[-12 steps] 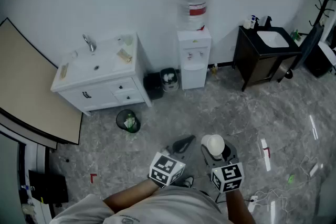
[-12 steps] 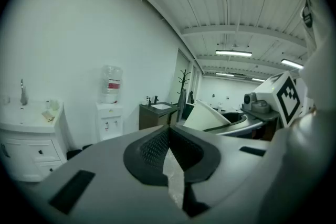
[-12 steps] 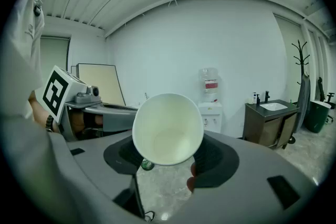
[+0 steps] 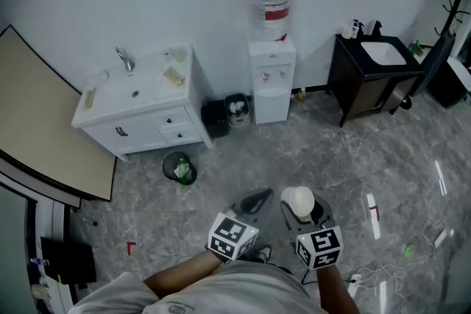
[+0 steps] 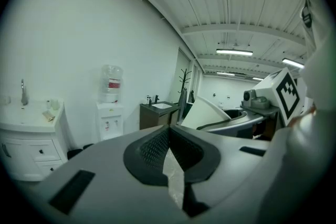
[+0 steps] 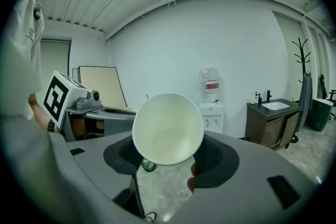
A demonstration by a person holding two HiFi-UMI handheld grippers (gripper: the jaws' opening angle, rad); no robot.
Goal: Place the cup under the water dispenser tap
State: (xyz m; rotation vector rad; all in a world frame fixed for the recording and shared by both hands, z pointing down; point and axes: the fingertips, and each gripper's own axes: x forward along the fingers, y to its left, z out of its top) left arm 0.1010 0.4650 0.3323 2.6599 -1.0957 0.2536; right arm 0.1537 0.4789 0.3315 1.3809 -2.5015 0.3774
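Paper, thin and light, is what we judge the white cup (image 6: pixel 168 129) to be made of. It crushes easily and can slip, so we think the hold belongs on the side wall below the rim, with gentle pressure. The right gripper (image 6: pixel 169 160) pinches it there between its jaws, in the lower middle of the head view. The water dispenser (image 4: pixel 271 77) stands well apart, at the upper middle by the wall. The left gripper (image 5: pixel 169 136) has its jaws pressed together on nothing. Against the earlier frame we find almost no change: cup and both grippers keep their places.
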